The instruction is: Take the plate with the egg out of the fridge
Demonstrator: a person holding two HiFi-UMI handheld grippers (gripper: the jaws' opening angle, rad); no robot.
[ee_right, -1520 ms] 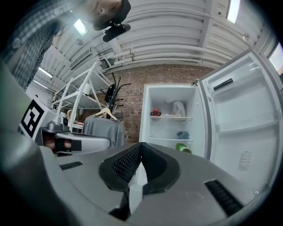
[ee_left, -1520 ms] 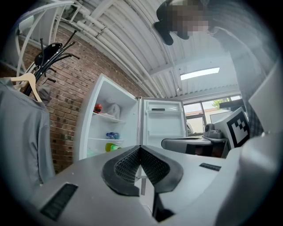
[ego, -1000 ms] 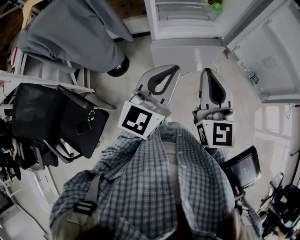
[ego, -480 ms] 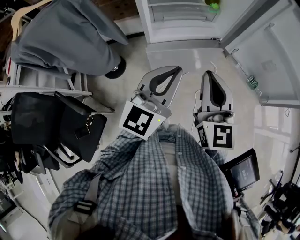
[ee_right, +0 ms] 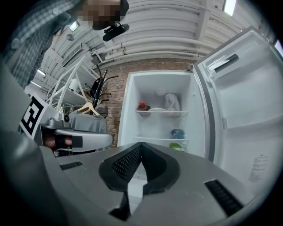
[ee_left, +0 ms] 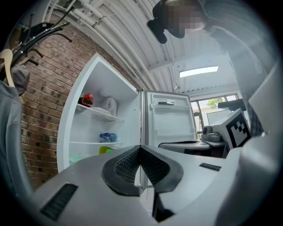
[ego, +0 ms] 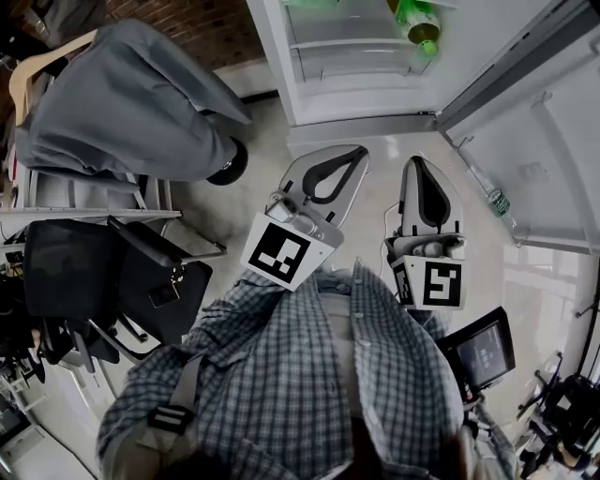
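Note:
The fridge (ee_right: 159,114) stands open ahead of me on the floor. On its upper shelf a pale plate (ee_right: 158,109) lies between a red item (ee_right: 142,105) and a white bag (ee_right: 171,102); I cannot make out an egg on it. My left gripper (ego: 359,150) (ee_left: 140,148) is shut with nothing in it and points at the fridge's left side. To its right, my right gripper (ego: 416,162) (ee_right: 140,145) is also shut and holds nothing. Both are well short of the shelves.
The fridge door (ee_right: 239,101) (ego: 553,141) is swung wide at the right. A blue item (ee_right: 177,133) and a yellow-green one (ee_right: 176,145) sit lower down, a green bottle (ego: 417,23) too. At the left, a grey jacket (ego: 131,103) hangs over a chair, with a black bag (ego: 150,281) nearby.
More of the open fridge has come into the head view and it is nearer. Both grippers stay shut and side by side, still pointing at it.

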